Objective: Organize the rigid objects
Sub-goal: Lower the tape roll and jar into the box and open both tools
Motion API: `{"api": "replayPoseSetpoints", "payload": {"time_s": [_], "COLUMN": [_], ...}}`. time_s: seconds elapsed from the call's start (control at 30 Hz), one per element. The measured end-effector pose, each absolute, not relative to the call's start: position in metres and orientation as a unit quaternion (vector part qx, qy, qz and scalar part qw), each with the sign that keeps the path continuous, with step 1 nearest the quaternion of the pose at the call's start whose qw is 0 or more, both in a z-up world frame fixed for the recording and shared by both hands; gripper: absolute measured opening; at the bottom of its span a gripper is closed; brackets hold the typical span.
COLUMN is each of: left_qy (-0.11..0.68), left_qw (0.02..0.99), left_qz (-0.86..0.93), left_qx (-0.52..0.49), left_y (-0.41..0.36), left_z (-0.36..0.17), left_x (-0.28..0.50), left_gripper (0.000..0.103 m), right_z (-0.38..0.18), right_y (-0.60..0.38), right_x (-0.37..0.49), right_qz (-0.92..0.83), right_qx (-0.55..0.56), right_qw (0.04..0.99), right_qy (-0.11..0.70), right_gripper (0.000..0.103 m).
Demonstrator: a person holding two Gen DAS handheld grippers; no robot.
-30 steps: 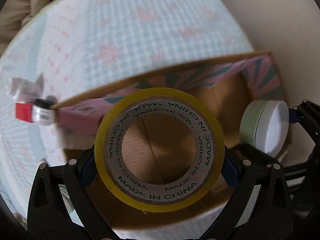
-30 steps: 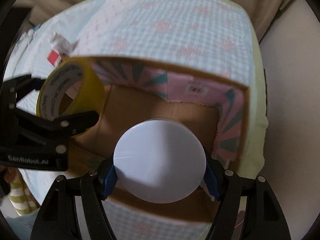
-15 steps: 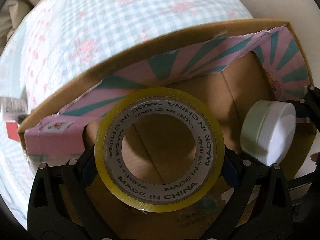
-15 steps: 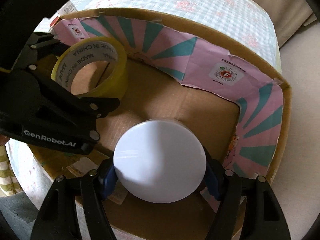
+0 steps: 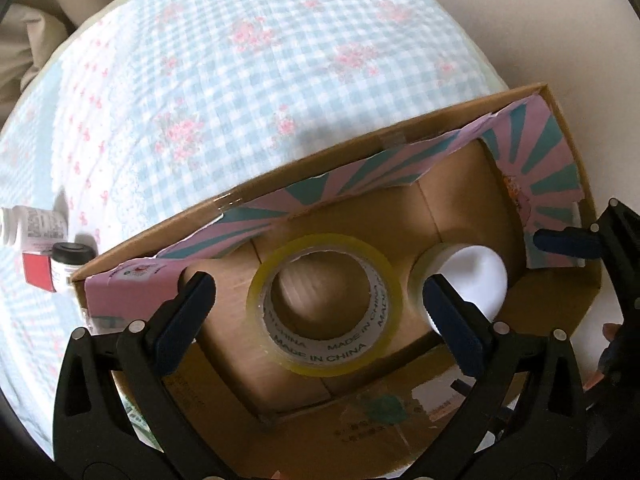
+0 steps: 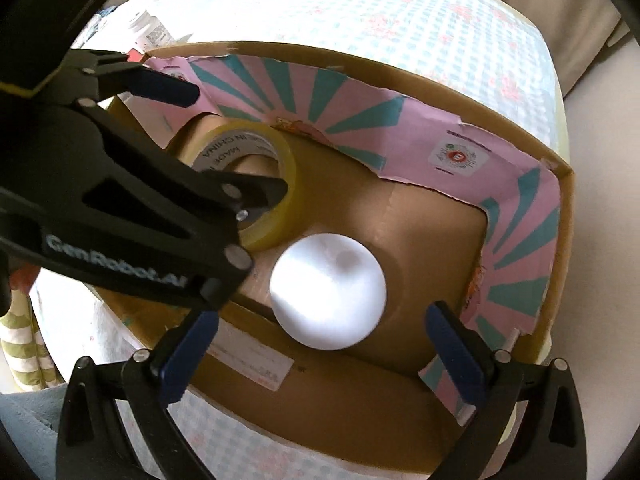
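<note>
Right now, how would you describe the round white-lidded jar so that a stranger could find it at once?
Find the open cardboard box with pink and teal lining, standing on the checked cloth. On its floor lie two round things side by side. The jar is the solid one with a plain white lid; its neighbour, the yellow tape roll, is a hollow ring with printed letters.

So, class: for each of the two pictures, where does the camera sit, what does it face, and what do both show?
Left wrist: on the left gripper, facing down into the cardboard box at the yellow tape roll.
Right wrist: on the right gripper, facing down at the white round jar; the left gripper crosses it.
Shared: box, tape roll, jar, both grippers open.
</note>
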State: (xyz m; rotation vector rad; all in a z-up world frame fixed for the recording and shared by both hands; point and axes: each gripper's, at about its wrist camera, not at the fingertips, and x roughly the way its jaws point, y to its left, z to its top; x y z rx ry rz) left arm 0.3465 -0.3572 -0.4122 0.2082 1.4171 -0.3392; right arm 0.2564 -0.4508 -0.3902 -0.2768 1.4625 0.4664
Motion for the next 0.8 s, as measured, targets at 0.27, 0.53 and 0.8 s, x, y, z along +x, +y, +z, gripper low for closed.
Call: {"api": "replayPoseSetpoints", "payload": {"time_s": [0.27, 0.53, 0.8], "left_qy": [0.634, 0.615, 0.577], "left_qw": [0.75, 0.766, 0.796], "left_qz": [-0.154, -0.157, -0.163], "left_qx": [0.106, 0.099, 0.091], "left_y": [-0.353, -0.354, -0.35], "left_z": [-0.393, -0.354, -0.283], "left_x": [0.344, 0.328, 0.31], "left_gripper": [0.103, 0.103, 0.103], "right_z": [-0.373, -0.344, -0.296], "right_y": [-0.466, -0.451, -0.451], "right_x": [0.262, 0.24, 0.234], "right_qz": [0.211, 0.213, 0.194], "right_qx": [-0.128, -0.16, -0.141], "right_qw": [0.71, 0.713, 0.741], "right_qy": [0.659, 0.648, 0.627], "right_gripper": [0.103, 0.103, 0.103]}}
